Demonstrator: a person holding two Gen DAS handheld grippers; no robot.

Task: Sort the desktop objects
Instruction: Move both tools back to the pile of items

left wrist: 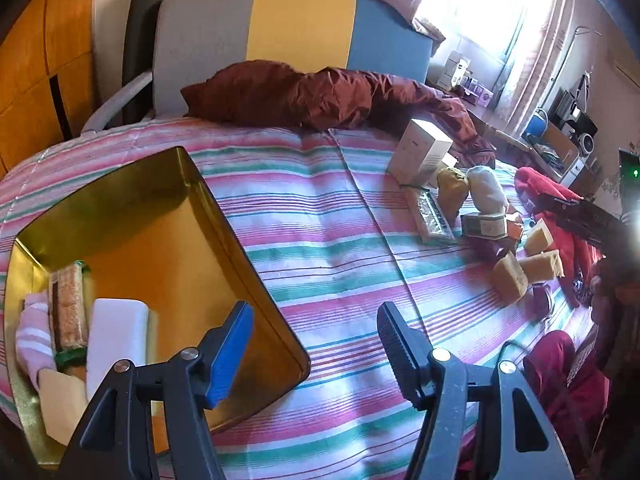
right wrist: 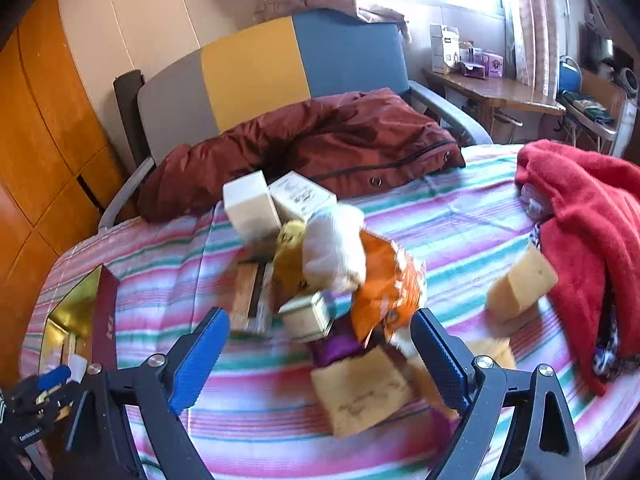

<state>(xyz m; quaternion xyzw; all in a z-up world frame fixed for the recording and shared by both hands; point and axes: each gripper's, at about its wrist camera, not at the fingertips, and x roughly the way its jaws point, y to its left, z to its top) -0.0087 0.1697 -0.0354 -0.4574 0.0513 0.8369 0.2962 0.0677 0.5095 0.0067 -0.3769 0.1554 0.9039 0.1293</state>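
Observation:
A gold tin box [left wrist: 224,216] lies on the striped bedspread at the left. It holds a pink striped sock [left wrist: 34,336], a snack bar [left wrist: 72,308] and a white block [left wrist: 116,332]. My left gripper [left wrist: 316,344] is open and empty over the box's right rim. A pile of objects lies further right: a white carton [left wrist: 420,152], rolled socks [left wrist: 486,190], a small tin [left wrist: 484,226] and yellow sponges [left wrist: 510,280]. My right gripper [right wrist: 320,364] is open and empty, just above a sponge [right wrist: 360,392] at the pile's near side, beside an orange packet [right wrist: 384,288].
A maroon jacket [right wrist: 340,140] lies at the head of the bed against a grey, yellow and blue headboard [left wrist: 296,20]. A red blanket [right wrist: 588,216] is heaped at the right. A wooden desk [right wrist: 492,92] with small boxes stands behind.

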